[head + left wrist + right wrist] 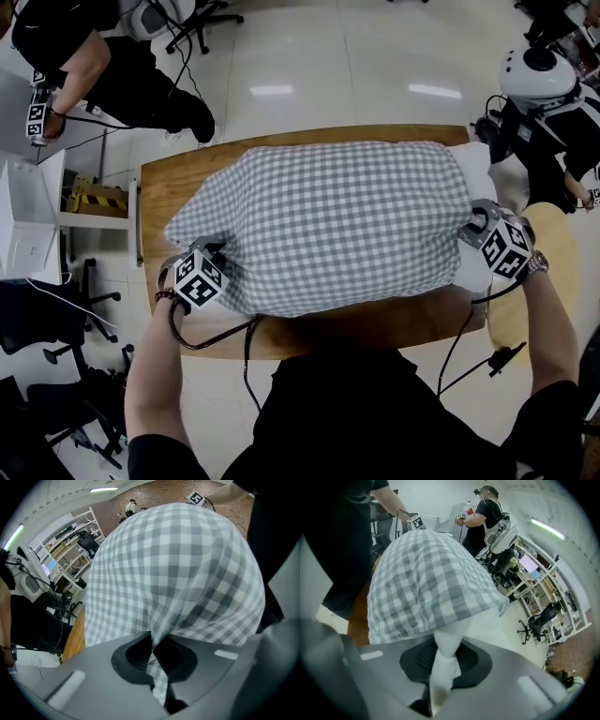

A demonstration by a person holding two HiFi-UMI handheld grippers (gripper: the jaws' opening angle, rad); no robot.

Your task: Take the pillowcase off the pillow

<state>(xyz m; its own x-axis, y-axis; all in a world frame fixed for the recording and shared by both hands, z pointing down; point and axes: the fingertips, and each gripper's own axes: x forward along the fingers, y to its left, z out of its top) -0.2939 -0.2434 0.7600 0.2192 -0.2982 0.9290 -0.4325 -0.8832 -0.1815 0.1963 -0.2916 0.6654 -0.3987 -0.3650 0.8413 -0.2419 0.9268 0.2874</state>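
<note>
- The pillow (pixel 475 171) is lying lengthwise across the surface (pixel 375 323), covering most of it.
- The pillowcase (pixel 328 220) is wrapping the pillow from its left end. Only the pillow's right end is sticking out of the opening.
- The left gripper (pixel 217 261) is sitting at the pillowcase's near left corner, pinching a fold of it between its jaws.
- The right gripper (pixel 476 228) is sitting at the pillow's right end, pinching the bare pillow corner just outside the pillowcase's edge.
- A person (pixel 112 56) is standing on the floor (pixel 356 56) beyond the surface's far left corner.
- A second person (pixel 553 131) is standing off the far right corner.
- An office chair (pixel 37 323) is standing left of the surface.
</note>
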